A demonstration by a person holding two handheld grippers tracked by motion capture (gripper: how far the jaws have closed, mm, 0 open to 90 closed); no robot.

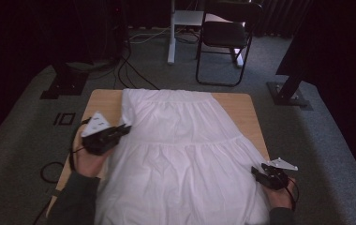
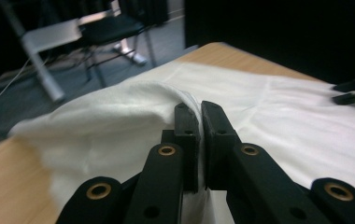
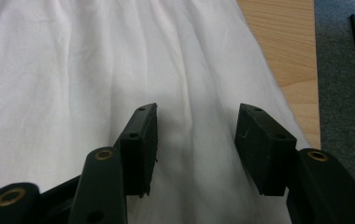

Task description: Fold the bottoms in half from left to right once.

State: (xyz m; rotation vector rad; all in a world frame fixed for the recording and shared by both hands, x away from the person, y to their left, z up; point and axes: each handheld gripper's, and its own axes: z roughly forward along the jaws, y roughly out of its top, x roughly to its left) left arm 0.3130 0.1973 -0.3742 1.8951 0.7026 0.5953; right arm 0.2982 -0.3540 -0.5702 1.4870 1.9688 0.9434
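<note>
Left hand-held gripper (image 1: 125,129) pinches skirt (image 1: 181,154), waistband seemingly pointing away.

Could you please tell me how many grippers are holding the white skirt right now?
1. The left gripper is shut on a fold of the white skirt at its left edge. The right gripper hangs open over the skirt's right edge.

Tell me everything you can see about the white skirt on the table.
The skirt is white, thin, lightly creased cloth with gathered tiers, spread flat on the wooden table, waistband at the far edge, hem over the near edge. The left gripper is shut on a raised fold at its left edge. The right gripper is open over its right side.
</note>
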